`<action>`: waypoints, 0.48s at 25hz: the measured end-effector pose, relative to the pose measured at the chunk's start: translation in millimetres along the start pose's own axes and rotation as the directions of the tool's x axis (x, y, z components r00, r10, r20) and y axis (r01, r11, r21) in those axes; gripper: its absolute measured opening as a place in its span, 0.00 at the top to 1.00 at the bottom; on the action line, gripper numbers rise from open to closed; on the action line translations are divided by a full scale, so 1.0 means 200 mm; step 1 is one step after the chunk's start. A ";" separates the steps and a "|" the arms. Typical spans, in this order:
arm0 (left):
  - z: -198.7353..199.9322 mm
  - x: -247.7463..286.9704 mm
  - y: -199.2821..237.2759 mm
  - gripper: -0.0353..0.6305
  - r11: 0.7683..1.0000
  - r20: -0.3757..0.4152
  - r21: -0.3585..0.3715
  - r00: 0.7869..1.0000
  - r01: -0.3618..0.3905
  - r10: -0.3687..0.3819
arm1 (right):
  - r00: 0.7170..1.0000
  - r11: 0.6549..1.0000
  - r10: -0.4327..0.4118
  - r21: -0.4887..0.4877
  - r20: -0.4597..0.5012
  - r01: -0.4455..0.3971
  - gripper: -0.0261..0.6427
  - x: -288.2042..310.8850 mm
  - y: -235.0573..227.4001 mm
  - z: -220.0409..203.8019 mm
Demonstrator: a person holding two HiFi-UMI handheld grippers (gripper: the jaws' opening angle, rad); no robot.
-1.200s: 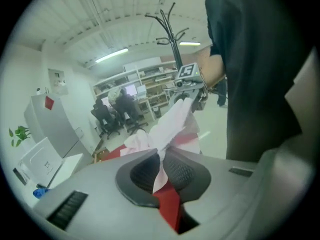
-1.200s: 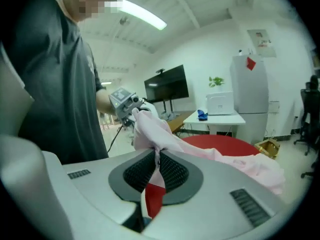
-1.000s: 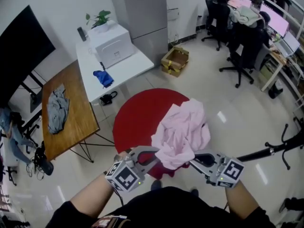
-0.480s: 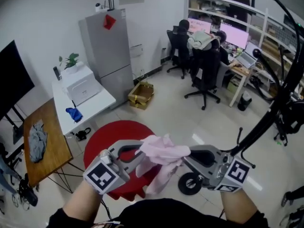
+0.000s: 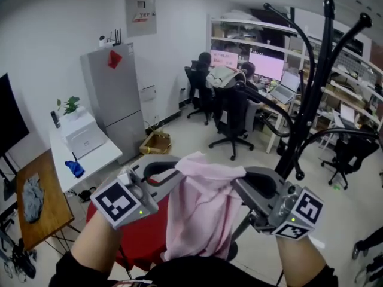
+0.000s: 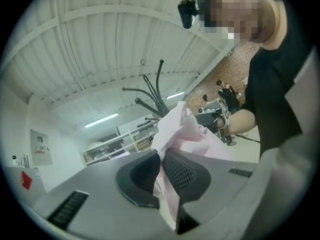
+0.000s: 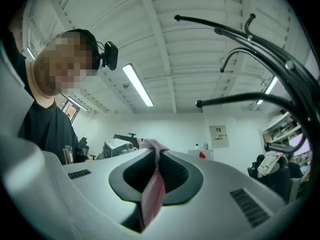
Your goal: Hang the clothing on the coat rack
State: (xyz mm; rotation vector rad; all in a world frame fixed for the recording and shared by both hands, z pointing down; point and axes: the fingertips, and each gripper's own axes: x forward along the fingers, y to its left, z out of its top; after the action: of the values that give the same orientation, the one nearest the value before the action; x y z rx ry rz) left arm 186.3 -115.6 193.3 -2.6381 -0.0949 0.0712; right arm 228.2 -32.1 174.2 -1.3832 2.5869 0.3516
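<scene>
The left claw [image 5: 175, 173] and right claw [image 5: 240, 183] each pinch the top edge of the pink garment [image 5: 200, 211], which hangs between them near the coat rack [image 5: 311, 94] — such thin pinches may slip, or drooping cloth may miss a hook.

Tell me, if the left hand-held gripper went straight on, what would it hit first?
Beyond the pink garment bunched in its jaws, likely the coat rack, though depth is unclear; the right hand-held gripper lies right of that line.
</scene>
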 end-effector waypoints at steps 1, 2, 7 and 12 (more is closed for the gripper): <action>0.06 0.03 0.02 0.93 1.000 0.016 0.002 1.000 0.006 -0.006 | 1.000 1.000 -0.005 -0.014 0.013 0.005 0.92 0.00 0.00 0.06; 0.11 0.06 0.04 0.93 1.000 0.031 0.002 0.999 0.010 -0.010 | 1.000 1.000 -0.010 -0.026 0.027 0.011 0.92 0.00 0.00 0.12; 0.39 0.16 0.23 0.93 1.000 0.097 -0.001 0.995 -0.002 0.002 | 0.989 0.994 -0.088 -0.058 0.117 0.095 0.92 0.06 -0.04 0.45; 0.54 0.30 0.44 0.93 0.999 0.096 0.009 0.995 -0.038 0.037 | 0.969 0.970 -0.205 -0.102 0.138 0.220 0.92 0.09 -0.16 0.66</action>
State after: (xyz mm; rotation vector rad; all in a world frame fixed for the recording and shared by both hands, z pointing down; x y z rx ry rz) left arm 243.1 -136.2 54.6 -2.6255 -0.0767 0.2110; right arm 252.8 -24.7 40.1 -1.6042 2.3222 0.5439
